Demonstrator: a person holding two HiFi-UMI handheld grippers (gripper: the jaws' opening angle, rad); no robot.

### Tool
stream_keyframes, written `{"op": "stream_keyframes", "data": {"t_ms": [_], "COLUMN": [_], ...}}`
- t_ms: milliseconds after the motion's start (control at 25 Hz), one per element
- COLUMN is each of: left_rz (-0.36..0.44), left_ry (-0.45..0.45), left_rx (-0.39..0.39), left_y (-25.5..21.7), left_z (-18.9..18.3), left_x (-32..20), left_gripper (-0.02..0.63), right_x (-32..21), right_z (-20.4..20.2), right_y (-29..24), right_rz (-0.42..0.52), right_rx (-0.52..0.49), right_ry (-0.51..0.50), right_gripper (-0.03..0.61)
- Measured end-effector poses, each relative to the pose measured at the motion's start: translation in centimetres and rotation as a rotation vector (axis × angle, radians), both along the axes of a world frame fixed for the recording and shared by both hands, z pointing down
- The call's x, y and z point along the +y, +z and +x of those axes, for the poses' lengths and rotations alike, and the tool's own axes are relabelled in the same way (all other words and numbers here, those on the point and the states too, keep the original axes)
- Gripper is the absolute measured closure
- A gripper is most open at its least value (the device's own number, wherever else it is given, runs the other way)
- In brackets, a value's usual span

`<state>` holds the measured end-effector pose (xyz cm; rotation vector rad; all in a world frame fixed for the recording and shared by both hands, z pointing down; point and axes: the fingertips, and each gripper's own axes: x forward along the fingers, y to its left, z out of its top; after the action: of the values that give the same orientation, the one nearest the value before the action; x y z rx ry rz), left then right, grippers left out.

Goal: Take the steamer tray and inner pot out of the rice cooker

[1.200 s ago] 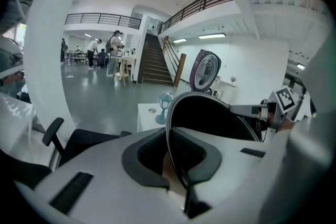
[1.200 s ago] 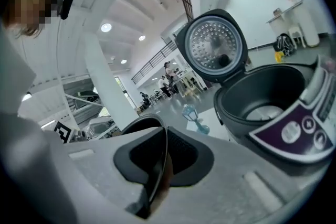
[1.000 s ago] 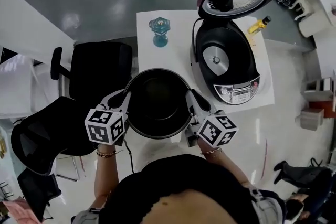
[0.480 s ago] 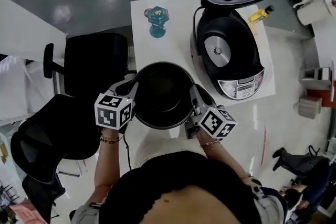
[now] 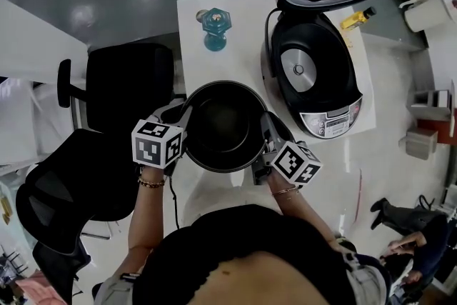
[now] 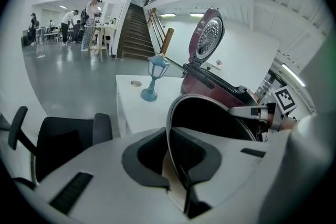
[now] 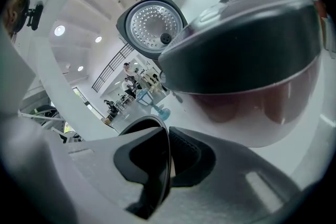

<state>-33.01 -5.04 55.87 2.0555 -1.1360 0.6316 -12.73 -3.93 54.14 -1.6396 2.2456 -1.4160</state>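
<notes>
The inner pot (image 5: 223,126) is pinched at its rim by left fingers (image 6: 148,156) and right fingers (image 7: 195,159); level lowering onto the bench (image 5: 232,28) is judged next.

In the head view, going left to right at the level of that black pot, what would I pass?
black chair → left tongs → pot → right tongs. Each pair of tongs is clamped on the pot's rim. The rice cooker overlaps the right tongs sideways, so it is left out of the order.
</notes>
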Motion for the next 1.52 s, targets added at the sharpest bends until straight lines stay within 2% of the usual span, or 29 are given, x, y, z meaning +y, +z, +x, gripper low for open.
{"op": "stream_keyframes", "data": {"t_ms": [160,360,440,480,560,640,760,880,1000,1120,1280,1400,1520], "left_rz": [0.008,0.022,0.035,0.041,0.056,0.082,0.135,0.211,0.292,0.361,0.458,0.519,0.541], "left_ry": [-0.005,0.023,0.025,0.027,0.029,0.017,-0.029,-0.082,-0.114,-0.153,-0.228,-0.262,-0.276], "left_rx": [0.020,0.053,0.054,0.051,0.034,0.018,0.039,0.058,0.075,0.091,0.144,0.170,0.180], "left_y": [0.0,-0.1,-0.3,-0.5,-0.9,-1.7,-3.5,-6.1,-8.9,-11.1,-14.4,-16.5,-17.4], "left_z": [-0.1,0.2,0.2,0.1,-0.2,-0.8,-1.6,-2.1,-2.1,-2.1,-2.3,-2.5,-2.5], "left_x": [-0.5,-0.9,-1.1,-1.1,-1.1,-1.2,-1.4,-1.3,-0.8,-0.1,1.1,2.3,3.7], "left_gripper": [0.588,0.586,0.584,0.564,0.453,0.433,0.433,0.434,0.439,0.487,0.554,0.577,0.586], "right_x": [-0.3,-0.8,-0.8,-0.7,-0.2,0.5,1.5,2.2,2.5,2.4,2.0,2.1,2.1], "right_z": [0.2,0.1,0.5,0.8,1.4,1.6,1.5,1.0,0.0,-0.5,-0.4,0.0,0.4], "right_y": [0.4,-0.4,-0.5,-0.5,-0.3,-0.3,-1.5,-3.5,-6.5,-9.0,-10.7,-11.8,-13.1], "right_rz": [-0.012,0.030,0.033,0.028,-0.004,-0.033,-0.015,0.047,0.159,0.265,0.334,0.392,0.464], "right_rx": [0.007,0.033,0.052,0.055,0.042,0.021,0.023,0.056,0.096,0.140,0.168,0.230,0.315], "right_ry": [0.040,0.034,0.040,0.043,0.047,0.042,0.011,-0.032,-0.091,-0.136,-0.164,-0.191,-0.213], "right_gripper": [0.551,0.549,0.526,0.512,0.484,0.474,0.474,0.474,0.474,0.479,0.494,0.499,0.503]}}
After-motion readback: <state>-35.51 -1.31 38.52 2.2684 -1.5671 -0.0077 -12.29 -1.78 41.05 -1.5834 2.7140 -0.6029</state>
